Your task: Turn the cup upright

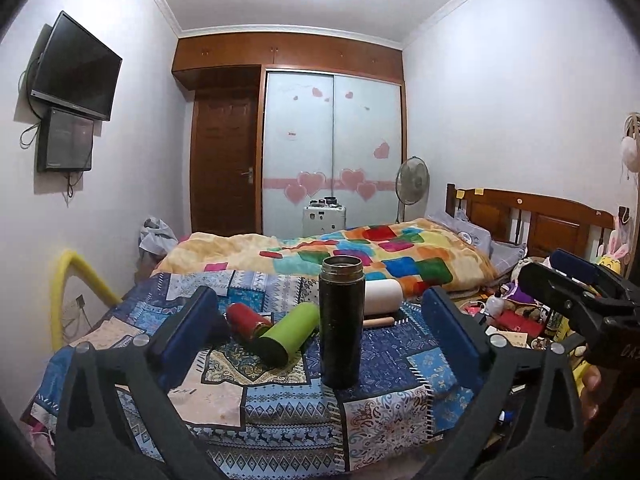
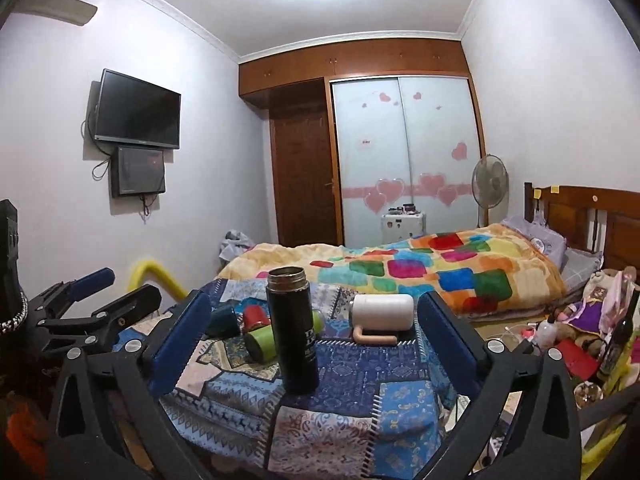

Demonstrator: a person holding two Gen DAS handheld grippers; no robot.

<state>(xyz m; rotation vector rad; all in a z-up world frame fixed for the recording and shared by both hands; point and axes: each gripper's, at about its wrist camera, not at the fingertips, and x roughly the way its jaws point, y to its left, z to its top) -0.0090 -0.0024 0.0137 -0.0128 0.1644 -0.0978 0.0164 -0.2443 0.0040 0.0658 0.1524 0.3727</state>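
A tall black cup [image 1: 341,322] stands upright with its open mouth up on a patchwork cloth; it also shows in the right wrist view [image 2: 294,330]. My left gripper [image 1: 320,340] is open, its blue pads wide on either side of the cup and not touching it. My right gripper [image 2: 316,340] is open and empty, just short of the cup. A green cup [image 1: 286,334], a red cup [image 1: 248,319] and a white cup with a handle [image 1: 382,298] lie on their sides behind it.
The cloth-covered surface [image 1: 280,412] has a near edge below my grippers. A bed with a bright blanket [image 1: 360,252] lies beyond. Clutter and toys [image 1: 516,312] fill the floor at right. A yellow padded bar [image 1: 68,280] stands at left.
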